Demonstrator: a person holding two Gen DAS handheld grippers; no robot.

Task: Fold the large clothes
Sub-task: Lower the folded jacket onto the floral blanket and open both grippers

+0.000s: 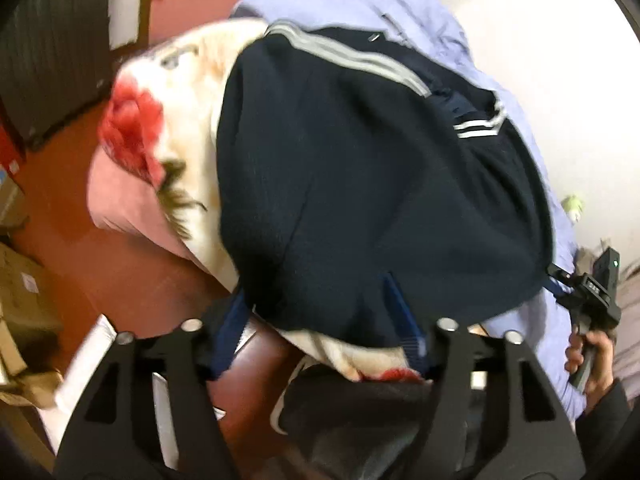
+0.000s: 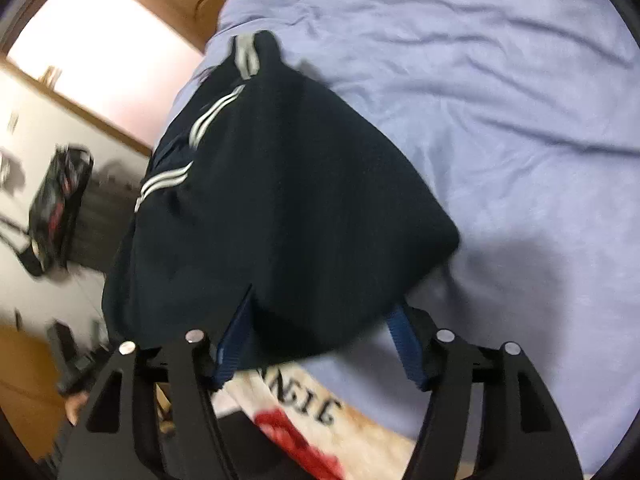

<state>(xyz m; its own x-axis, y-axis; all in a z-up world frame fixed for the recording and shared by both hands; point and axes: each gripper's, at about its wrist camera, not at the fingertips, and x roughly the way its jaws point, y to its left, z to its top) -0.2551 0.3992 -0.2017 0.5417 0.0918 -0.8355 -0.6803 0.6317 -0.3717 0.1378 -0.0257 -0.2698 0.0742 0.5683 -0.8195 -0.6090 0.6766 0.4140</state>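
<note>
A dark navy jacket (image 1: 360, 184) with pale stripes on its sleeves lies in a folded heap on the lilac bed sheet (image 2: 500, 120). In the left wrist view, my left gripper (image 1: 320, 320) stands open at the jacket's near edge, its blue fingers (image 1: 236, 320) wide apart on either side of the hem. My right gripper (image 2: 324, 320) is open in the same way at the jacket (image 2: 280, 208), with the cloth's edge lying between its blue fingers (image 2: 408, 344). The pads do not press on the cloth. A hand (image 1: 588, 356) holds the right gripper's handle at the left view's right edge.
A cream blanket (image 1: 132, 132) with a red flower print lies under the jacket and hangs over the bed's side, and its lettering shows in the right view (image 2: 304, 408). Cardboard boxes (image 1: 16, 280) stand on the red floor. A black bag (image 2: 60, 200) hangs on the wall.
</note>
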